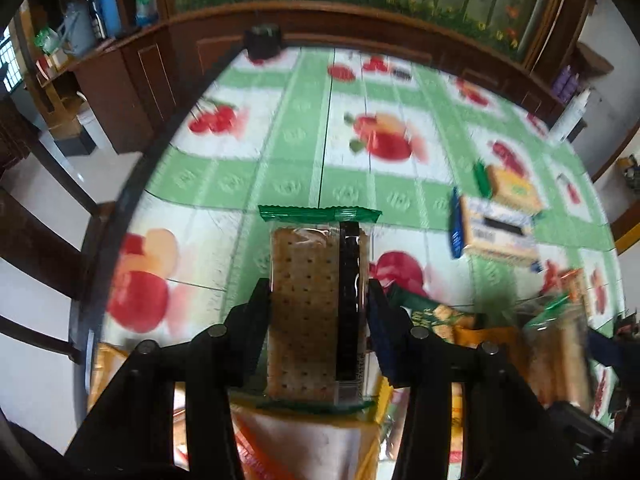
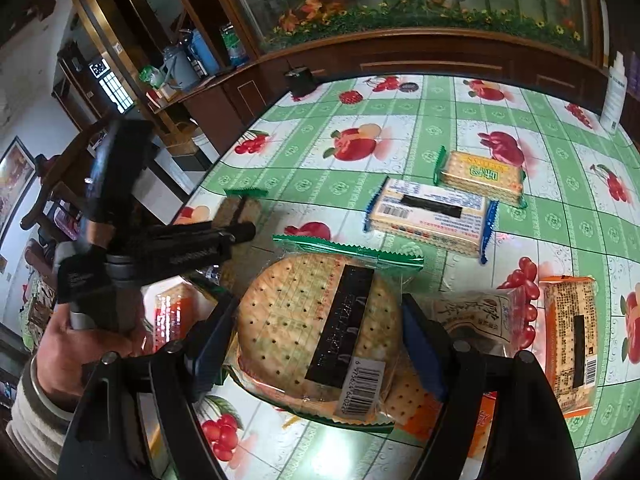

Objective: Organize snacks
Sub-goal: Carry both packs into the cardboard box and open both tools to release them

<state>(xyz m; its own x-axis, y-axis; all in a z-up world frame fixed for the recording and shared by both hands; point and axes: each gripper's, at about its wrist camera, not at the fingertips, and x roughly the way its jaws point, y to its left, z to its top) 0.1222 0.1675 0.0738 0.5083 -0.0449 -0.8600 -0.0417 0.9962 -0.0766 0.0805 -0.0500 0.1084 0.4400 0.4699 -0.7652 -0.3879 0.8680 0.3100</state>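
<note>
My left gripper [image 1: 318,300] is clamped on a green-edged cracker pack [image 1: 316,304] held lengthwise between my jaws, and my right gripper [image 2: 320,332] is closed the same way on a round cracker pack [image 2: 320,332] with its barcode facing up. Just beyond my right jaws, on the fruit-print tablecloth [image 2: 420,128], lies a blue-edged pack [image 2: 430,214], and past it a green-edged yellow pack [image 2: 482,174], touching.
</note>
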